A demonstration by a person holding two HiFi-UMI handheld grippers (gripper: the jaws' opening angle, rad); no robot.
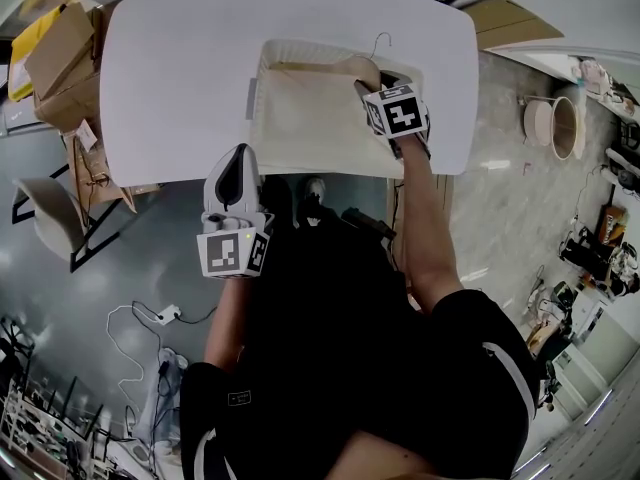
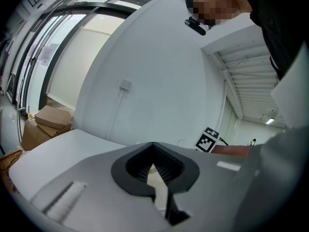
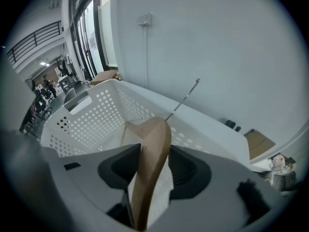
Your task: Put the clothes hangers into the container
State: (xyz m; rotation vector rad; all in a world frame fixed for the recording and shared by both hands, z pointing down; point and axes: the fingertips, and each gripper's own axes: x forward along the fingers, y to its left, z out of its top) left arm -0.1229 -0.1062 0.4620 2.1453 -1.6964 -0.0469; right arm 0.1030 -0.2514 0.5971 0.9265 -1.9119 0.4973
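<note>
A wooden clothes hanger (image 1: pixel 330 68) with a metal hook (image 1: pixel 380 40) lies across the white perforated basket (image 1: pixel 262 78) on the white table (image 1: pixel 170 68). My right gripper (image 1: pixel 375 76) reaches steeply down into the basket's right side. In the right gripper view the hanger (image 3: pixel 152 149) stands between the pads of the right gripper (image 3: pixel 154 166), with a gap showing on its right side, so the jaws are open around it. The basket's wall (image 3: pixel 96 115) lies beyond. My left gripper (image 1: pixel 233 153) hovers at the table's near edge, its jaws (image 2: pixel 154 170) shut on nothing.
Cardboard boxes (image 1: pixel 60 58) are stacked left of the table, with a pale chair (image 1: pixel 50 213) below them. Round tubs (image 1: pixel 555 123) stand on the floor to the right. Cables (image 1: pixel 150 318) trail on the floor near my left side.
</note>
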